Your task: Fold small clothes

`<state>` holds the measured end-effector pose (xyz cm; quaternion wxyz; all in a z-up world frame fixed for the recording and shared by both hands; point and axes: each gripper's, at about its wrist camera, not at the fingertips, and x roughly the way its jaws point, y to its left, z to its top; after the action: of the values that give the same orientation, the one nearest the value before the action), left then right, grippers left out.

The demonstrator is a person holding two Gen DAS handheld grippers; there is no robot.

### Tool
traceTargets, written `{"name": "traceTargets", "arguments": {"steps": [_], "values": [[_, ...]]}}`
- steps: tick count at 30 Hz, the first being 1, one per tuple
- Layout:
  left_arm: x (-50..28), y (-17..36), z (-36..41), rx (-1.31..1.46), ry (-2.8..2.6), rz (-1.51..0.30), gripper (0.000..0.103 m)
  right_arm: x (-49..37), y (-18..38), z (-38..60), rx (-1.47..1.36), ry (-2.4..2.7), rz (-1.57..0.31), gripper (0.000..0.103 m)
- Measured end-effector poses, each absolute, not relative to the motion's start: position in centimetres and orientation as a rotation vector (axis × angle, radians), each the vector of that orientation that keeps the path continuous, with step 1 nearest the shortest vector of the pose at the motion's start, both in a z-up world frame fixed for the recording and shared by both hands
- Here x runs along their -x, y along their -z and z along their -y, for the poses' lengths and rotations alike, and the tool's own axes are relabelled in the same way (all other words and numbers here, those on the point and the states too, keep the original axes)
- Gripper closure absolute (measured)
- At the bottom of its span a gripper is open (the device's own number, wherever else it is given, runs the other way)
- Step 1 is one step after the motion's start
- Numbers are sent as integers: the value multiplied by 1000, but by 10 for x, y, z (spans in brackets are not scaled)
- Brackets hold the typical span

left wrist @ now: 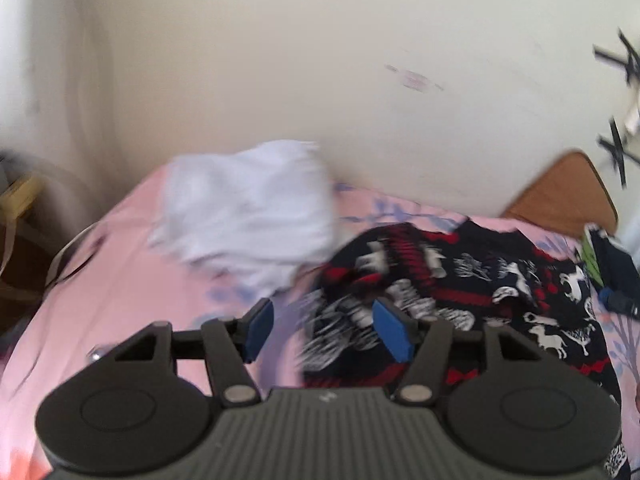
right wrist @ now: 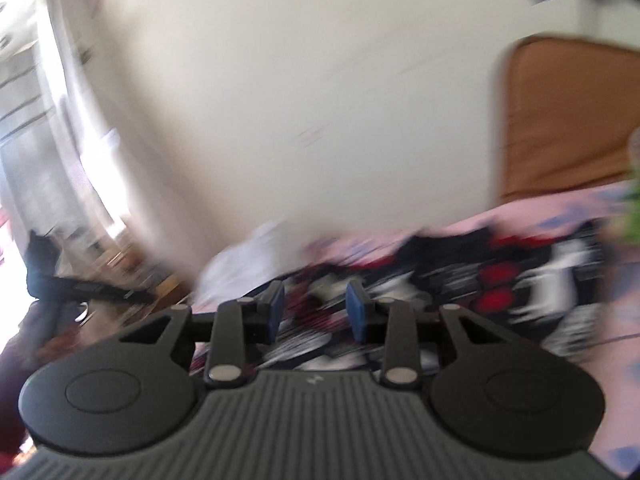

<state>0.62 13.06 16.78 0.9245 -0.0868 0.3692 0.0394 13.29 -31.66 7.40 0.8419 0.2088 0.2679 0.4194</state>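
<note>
Two wrist views look across a bed covered in a pink sheet (left wrist: 120, 280) printed with blue flowers, set against a cream wall (left wrist: 320, 60). In the left view, the left gripper (left wrist: 320, 328) hovers above the sheet with its blue-padded fingers spread apart and nothing between them. Just beyond its fingertips lies a dark sweater (left wrist: 460, 300) patterned in red and white with animal shapes, crumpled and spread toward the right side of the bed. To the left of the sweater, touching its edge, sits a rumpled white garment (left wrist: 248, 208), blurred. At the far right edge of the bed is a small heap of dark blue and green clothes (left wrist: 608, 272). A brown headboard (left wrist: 560, 192) rises behind the bed at the right. The right view is heavily smeared by motion. There the right gripper (right wrist: 315, 310) also has its fingers apart and empty, hanging over the same sweater (right wrist: 500, 280), with the white garment (right wrist: 248, 256) at the left and the headboard (right wrist: 568, 120) at the upper right.
</note>
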Motion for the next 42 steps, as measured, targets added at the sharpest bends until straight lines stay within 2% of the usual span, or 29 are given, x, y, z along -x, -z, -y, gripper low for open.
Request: {"name": "traceTargets", "arguments": {"steps": [6,9,10,14,15,16,18,22,26,29,32,33,34,35,38,42], "values": [[61,-145,-150,249,-99,-682,44,-117,-73,188,-370,-1193,-863,56],[86,-138,-160,251,-96,-664,44,-117,-57,135,-420,-1207,-1040,39],[96,-136,-163,258,-94,-655,44,-117,-50,121,-436,-1196,-1089,36],[128,-132,-177,315,-87,-640,41,-124,-25,72,-459,-1151,-1187,37],[132,-131,-179,320,-90,-640,41,-128,-19,63,-461,-1145,-1208,46],[136,-130,-181,319,-97,-638,41,-126,-18,59,-463,-1147,-1235,69],[138,-131,-185,320,-113,-630,41,-123,-17,56,-459,-1161,-1264,84],[128,-134,-191,349,-100,-603,40,-122,-67,104,-553,-1305,-1134,87],[94,-133,-183,372,-44,-616,41,-155,-134,204,-778,-1269,-790,87],[63,-134,-160,354,35,-612,41,-174,-138,295,-968,-1091,-609,86],[28,-136,-132,327,119,-607,40,-174,-102,379,-1085,-818,-563,81],[14,-136,-120,312,143,-611,38,-170,-87,399,-1075,-705,-585,67],[0,-136,-108,294,165,-616,37,-166,-70,417,-1072,-608,-630,45],[-16,-134,-95,272,184,-623,36,-163,-58,427,-1082,-557,-667,37],[-69,-124,-56,212,201,-674,36,-145,-37,450,-1079,-487,-714,34],[-144,-104,-16,145,225,-763,35,-118,-52,476,-976,-470,-619,33]]}}
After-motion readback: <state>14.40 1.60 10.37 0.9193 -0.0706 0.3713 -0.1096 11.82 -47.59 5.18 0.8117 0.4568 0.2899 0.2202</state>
